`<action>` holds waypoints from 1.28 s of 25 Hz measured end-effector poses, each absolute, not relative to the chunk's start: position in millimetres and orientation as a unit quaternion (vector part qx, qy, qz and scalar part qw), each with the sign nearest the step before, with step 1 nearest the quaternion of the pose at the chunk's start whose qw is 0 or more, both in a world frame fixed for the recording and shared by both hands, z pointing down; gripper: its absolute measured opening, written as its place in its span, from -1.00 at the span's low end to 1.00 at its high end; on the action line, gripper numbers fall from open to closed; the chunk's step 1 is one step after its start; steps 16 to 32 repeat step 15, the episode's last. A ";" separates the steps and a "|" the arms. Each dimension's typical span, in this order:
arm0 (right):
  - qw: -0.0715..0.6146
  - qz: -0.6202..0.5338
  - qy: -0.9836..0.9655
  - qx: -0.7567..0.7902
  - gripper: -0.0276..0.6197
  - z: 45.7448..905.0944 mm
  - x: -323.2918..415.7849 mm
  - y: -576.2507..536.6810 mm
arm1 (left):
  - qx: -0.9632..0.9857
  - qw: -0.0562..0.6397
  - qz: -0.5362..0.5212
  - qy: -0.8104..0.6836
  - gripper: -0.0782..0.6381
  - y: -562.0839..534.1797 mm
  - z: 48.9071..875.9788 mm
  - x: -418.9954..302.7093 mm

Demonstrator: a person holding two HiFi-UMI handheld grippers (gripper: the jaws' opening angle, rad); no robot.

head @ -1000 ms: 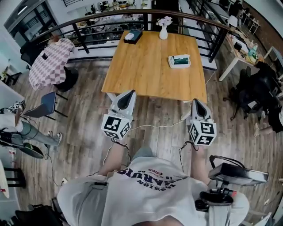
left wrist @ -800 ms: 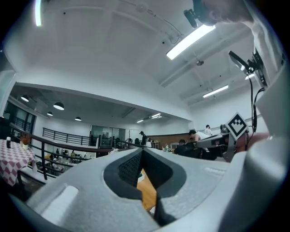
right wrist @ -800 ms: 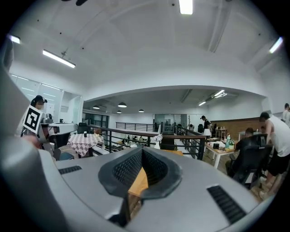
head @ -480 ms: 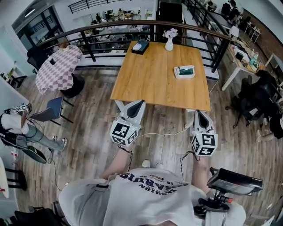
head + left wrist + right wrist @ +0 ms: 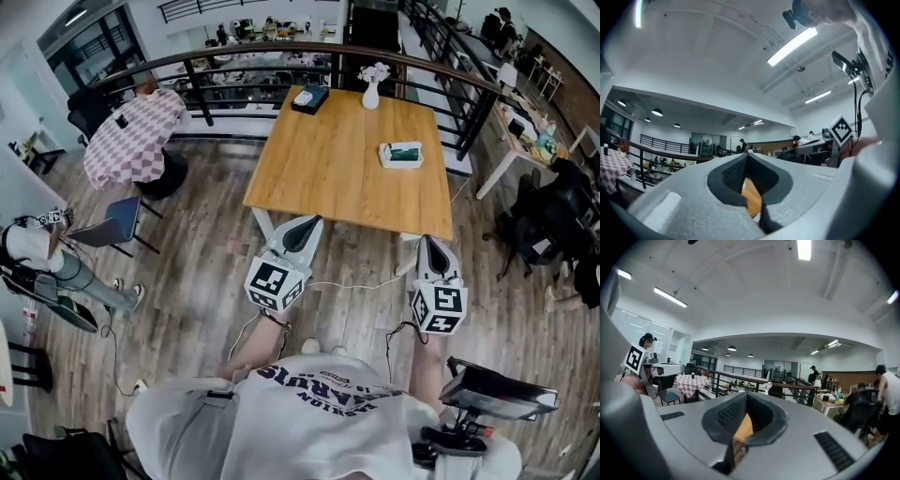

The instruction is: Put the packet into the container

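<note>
A white T-shirt with dark lettering is worn, and the grey left gripper and right gripper are capped by black-and-white marker cubes.

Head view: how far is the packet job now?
Done: nothing visible. In hand: nothing; the left hand-held gripper and the right hand-held gripper are shut and empty, at the near edge of the table. Left: everything. A white and teal item and a dark box lie untouched there; I cannot tell which is the packet.

We find the table bare along its near edge; a container stands at its right, a vase and a box at its far edge.
</note>
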State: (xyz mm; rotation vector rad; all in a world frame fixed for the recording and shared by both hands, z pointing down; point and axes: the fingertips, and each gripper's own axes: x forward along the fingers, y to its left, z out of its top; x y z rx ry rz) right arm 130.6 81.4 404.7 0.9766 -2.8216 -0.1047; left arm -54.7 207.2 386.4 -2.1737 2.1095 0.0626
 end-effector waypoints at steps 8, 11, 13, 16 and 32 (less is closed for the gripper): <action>0.072 -0.034 -0.944 0.321 -0.89 403.5 127.2 83.1 | -0.710 0.052 0.016 0.702 -0.78 214.5 390.0 -57.8; 0.071 -0.034 -0.945 0.319 -0.89 403.6 123.6 83.8 | -0.708 0.049 0.015 0.705 -0.78 216.3 392.2 -61.8; 0.071 -0.034 -0.945 0.317 -0.89 404.3 119.6 83.1 | -0.707 0.048 0.013 0.705 -0.78 215.2 393.9 -65.5; 0.071 -0.034 -0.946 0.315 -0.89 405.3 115.3 82.8 | -0.707 0.048 0.012 0.705 -0.78 214.2 395.0 -69.1; 0.071 -0.034 -0.946 0.315 -0.89 405.3 115.3 82.8 | -0.707 0.048 0.012 0.705 -0.78 214.2 395.0 -69.1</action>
